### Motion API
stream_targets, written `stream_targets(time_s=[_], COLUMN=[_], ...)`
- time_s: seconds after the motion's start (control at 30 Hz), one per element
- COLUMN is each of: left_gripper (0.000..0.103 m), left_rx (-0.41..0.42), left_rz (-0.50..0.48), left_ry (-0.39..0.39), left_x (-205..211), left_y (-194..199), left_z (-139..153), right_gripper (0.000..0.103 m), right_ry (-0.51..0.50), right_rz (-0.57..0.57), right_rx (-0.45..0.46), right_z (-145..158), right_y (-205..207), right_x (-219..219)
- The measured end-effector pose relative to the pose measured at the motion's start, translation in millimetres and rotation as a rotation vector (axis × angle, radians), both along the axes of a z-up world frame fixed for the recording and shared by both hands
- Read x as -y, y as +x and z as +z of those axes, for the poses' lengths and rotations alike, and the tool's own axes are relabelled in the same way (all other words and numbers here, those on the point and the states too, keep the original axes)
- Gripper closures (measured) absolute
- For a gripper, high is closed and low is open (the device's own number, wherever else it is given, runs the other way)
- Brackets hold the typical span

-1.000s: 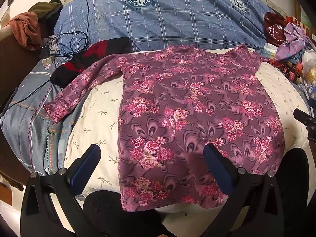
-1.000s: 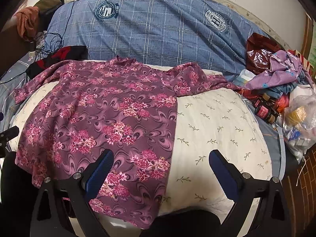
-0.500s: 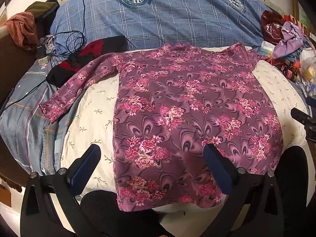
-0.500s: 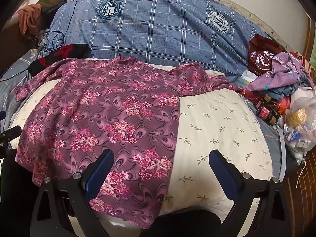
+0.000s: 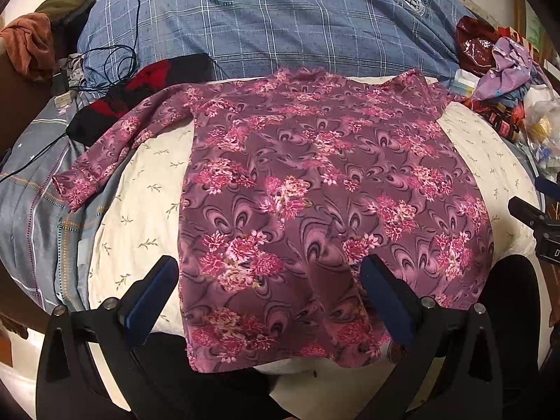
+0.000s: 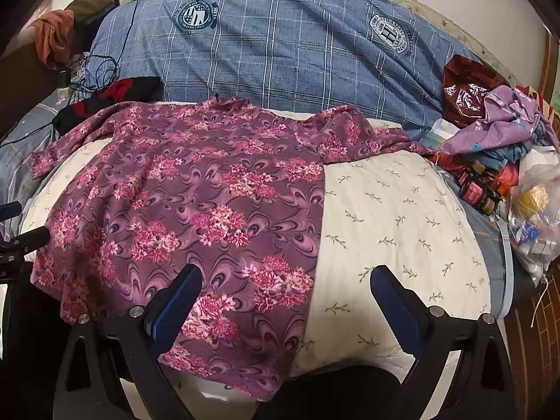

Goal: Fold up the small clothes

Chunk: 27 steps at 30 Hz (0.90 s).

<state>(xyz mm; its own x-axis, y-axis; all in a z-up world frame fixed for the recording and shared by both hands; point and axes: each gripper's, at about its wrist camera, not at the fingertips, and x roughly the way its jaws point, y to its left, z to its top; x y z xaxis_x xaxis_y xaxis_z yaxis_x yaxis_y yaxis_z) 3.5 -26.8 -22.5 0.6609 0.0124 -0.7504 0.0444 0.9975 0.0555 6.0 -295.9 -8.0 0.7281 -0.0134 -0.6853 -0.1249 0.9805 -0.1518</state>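
A purple long-sleeved top with pink flowers (image 5: 315, 203) lies flat on a cream pillow (image 5: 140, 210), hem toward me, both sleeves spread out to the sides. It also shows in the right wrist view (image 6: 196, 210). My left gripper (image 5: 269, 280) is open and empty, hovering above the hem's left half. My right gripper (image 6: 285, 287) is open and empty above the top's right side edge near the hem. The right sleeve (image 6: 364, 136) lies bunched toward the clutter at the right.
A blue checked quilt (image 5: 297, 28) lies behind the top. A black and red cloth (image 5: 133, 98) and a cable (image 5: 105, 63) sit at the back left. Bags, jars and crumpled clothes (image 6: 497, 161) crowd the right edge. A grey sheet (image 5: 31, 227) lies at the left.
Both grippers have shifted slightly, the left view sliding rightward over the top and the right view moving a little nearer. The top lies as before. Both grippers stay open.
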Motion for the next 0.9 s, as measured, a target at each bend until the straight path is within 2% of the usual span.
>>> stream_targets(time_s=[0.5,0.63,0.8,0.9], left_gripper=[0.0,0.0,0.0,0.0], left_rx=[-0.027,-0.052,-0.08,-0.146], left_rz=[0.012,0.031,0.162,0.235], left_ry=[-0.025,-0.05,-0.119,-0.095], left_x=[-3.4,-13.7,-68.5,-99.7], left_y=[10.5,19.8,43.2,61.3], left_z=[-3.7,-3.9,3.7,-1.2], right_gripper=[0.005,0.005,0.007,0.007], right_ry=[0.011,0.057,0.169,0.238], right_rz=[-0.029,-0.05,-0.103,-0.141], right_rx=[-0.01,-0.043,-0.104,-0.127], right_z=[-1.4,-9.0,-24.1,-33.9], right_y=[11.0,22.2,39.4,48.3], right_x=[9.7,21.2,50.1,69.5])
